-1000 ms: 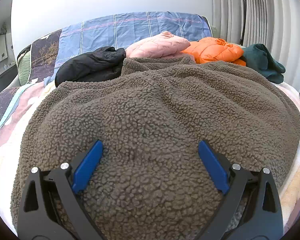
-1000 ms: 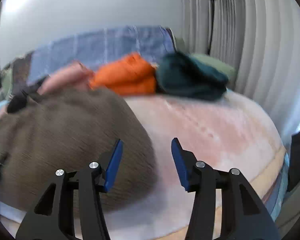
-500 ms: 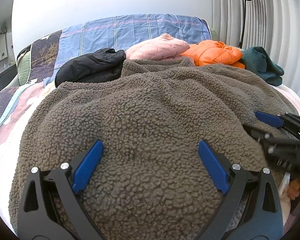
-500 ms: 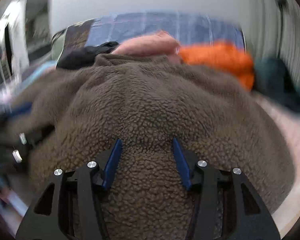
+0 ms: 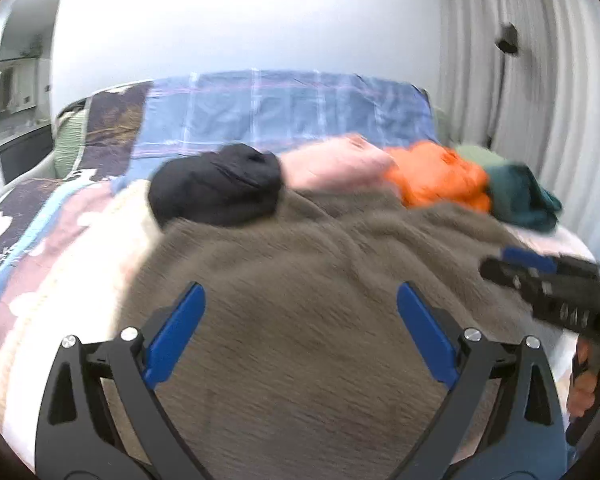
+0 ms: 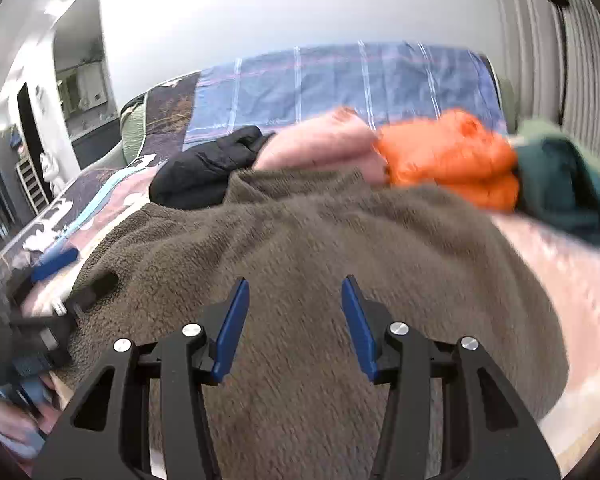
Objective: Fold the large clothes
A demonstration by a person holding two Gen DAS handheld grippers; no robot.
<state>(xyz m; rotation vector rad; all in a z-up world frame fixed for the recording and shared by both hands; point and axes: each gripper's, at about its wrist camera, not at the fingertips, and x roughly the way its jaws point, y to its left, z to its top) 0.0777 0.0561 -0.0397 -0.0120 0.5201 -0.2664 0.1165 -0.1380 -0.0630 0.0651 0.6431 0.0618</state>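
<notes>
A large brown fleece garment (image 5: 300, 380) lies spread over the bed and fills the lower half of both views (image 6: 340, 232). My left gripper (image 5: 300, 288) hovers wide open above its near part, with nothing between the fingers. In its own view my right gripper (image 6: 295, 280) hangs over the fleece's middle; its jaws are closing, the pads stand apart, and no fold is caught between them. The right gripper (image 5: 500, 264) also reaches in from the right edge of the left wrist view. The left gripper (image 6: 80, 274) shows blurred at the fleece's left edge.
Folded clothes line the far side: a black jacket (image 5: 216, 188), a pink one (image 5: 336, 164), an orange one (image 5: 436, 176) and a dark green garment (image 5: 520, 196). A blue plaid cover (image 5: 292, 112) lies behind them. Pale patterned bedding (image 5: 60, 248) borders the fleece on the left.
The left gripper has lifted and drawn back, so more of the bed shows. The right gripper swung left from the bare bedding to over the fleece's middle.
</notes>
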